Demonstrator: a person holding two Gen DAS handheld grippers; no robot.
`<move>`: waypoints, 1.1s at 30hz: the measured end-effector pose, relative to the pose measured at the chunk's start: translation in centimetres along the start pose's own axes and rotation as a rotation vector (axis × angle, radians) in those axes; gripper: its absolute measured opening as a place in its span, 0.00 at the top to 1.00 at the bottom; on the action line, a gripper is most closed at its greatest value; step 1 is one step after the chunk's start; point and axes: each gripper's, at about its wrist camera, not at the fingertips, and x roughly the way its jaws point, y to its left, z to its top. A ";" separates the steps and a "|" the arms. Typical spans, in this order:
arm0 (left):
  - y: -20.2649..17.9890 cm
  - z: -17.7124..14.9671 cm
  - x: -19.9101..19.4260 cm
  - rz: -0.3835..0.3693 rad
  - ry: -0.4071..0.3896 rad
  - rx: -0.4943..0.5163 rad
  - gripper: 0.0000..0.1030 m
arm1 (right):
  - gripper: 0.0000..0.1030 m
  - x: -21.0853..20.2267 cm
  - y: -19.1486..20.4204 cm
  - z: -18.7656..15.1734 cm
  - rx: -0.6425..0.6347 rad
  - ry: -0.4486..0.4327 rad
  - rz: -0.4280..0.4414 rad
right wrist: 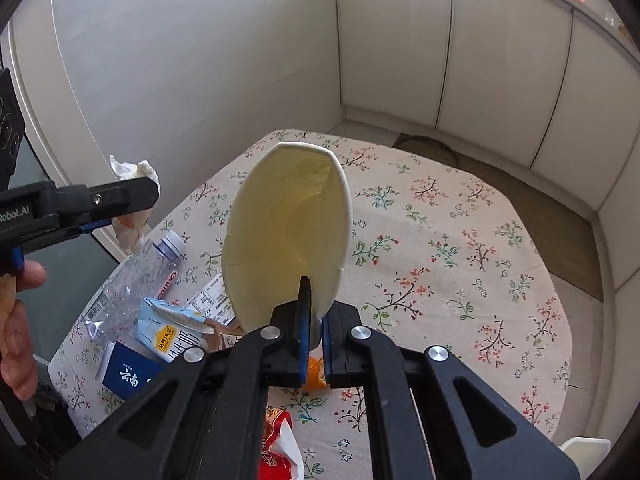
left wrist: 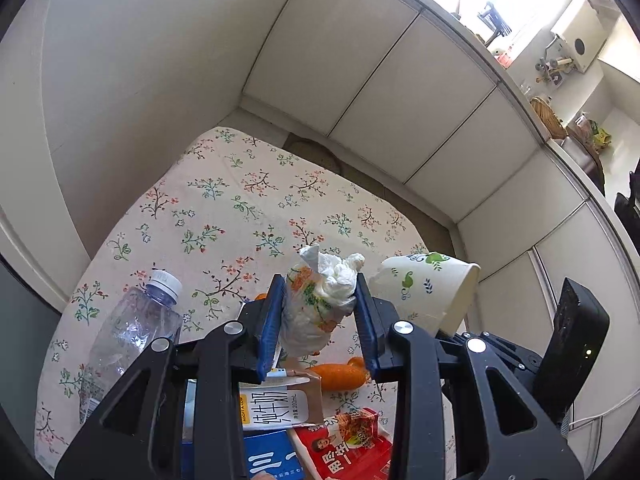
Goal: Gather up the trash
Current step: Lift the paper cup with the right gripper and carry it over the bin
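The left gripper (left wrist: pixel 320 312) clamps a crumpled plastic bag (left wrist: pixel 312 312) stuffed with tissue above the floral tablecloth (left wrist: pixel 224 216); the right gripper (right wrist: pixel 314 336) pinches a paper cup's (right wrist: pixel 288 228) wall, lifted over the table

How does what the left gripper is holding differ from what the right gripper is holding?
The left gripper squeezes a soft crumpled bag stuffed with tissue across its body; the right gripper pinches only the rim of a stiff paper cup. The bag is wrinkled and shapeless, the cup squashed oval. Both are held up off the floral tablecloth.
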 end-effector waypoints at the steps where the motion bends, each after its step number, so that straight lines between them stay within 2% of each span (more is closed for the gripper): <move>1: -0.1 0.0 -0.1 -0.001 -0.004 -0.002 0.69 | 0.96 -0.6 -0.1 0.1 0.006 -0.015 -0.013; 11: -2.0 -1.0 -0.6 -0.018 -0.047 0.017 0.69 | 0.95 -5.4 -1.2 -0.6 0.086 -0.116 -0.146; 20: -4.8 -2.7 -0.8 -0.031 -0.056 0.078 0.69 | 0.95 -9.6 -4.0 -2.4 0.180 -0.167 -0.249; 25: -7.6 -4.6 -1.1 -0.046 -0.060 0.139 0.69 | 0.95 -11.7 -5.6 -3.8 0.213 -0.183 -0.299; 33: -11.7 -8.5 0.0 -0.084 -0.007 0.201 0.69 | 0.95 -15.8 -9.7 -6.7 0.295 -0.216 -0.401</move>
